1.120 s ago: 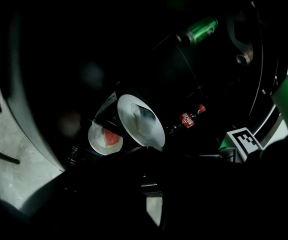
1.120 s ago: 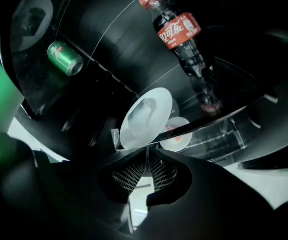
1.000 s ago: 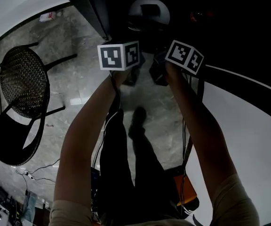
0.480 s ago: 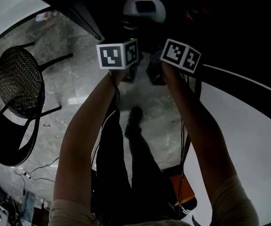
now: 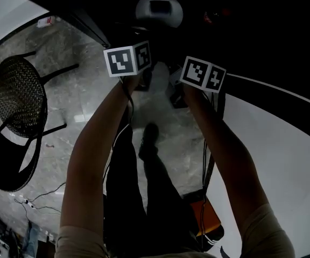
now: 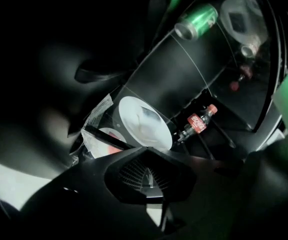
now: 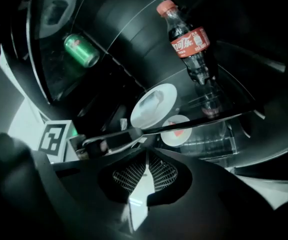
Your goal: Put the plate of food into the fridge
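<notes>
Left claw [image 6: 146, 176]: pads together, nothing between them. Right claw [image 7: 146, 176]: also closed tip to tip and empty. Both point forward and down into the fridge [image 7: 134, 29].

The right gripper view shows the left claw ahead of the right one and off to its left. I judge the left hand the nearer to the shelf.

Next out is the front edge of a glass shelf [image 7: 224, 118], running across both gripper views. The plate [image 7: 154, 106] lies on it, straight ahead of both claws and just above their line. It is white with something pale on it, and it is apart from both claws, so it is inside the fridge. The plate is round, so it has no long axis. It lies flat, face up, its near rim toward the claws.

Just under the shelf edge shows a smaller round dish [image 7: 178, 130] with red on it. I cannot tell whether it sits on a lower shelf or is a reflection.

A cola bottle [image 7: 189, 44] is beside the plate on its right. A green can [image 7: 81, 50] is further back and higher up.

Judgement: the placing looks done. The coming move is to back straight out along the claws' own line, keeping clear of the shelf edge.
</notes>
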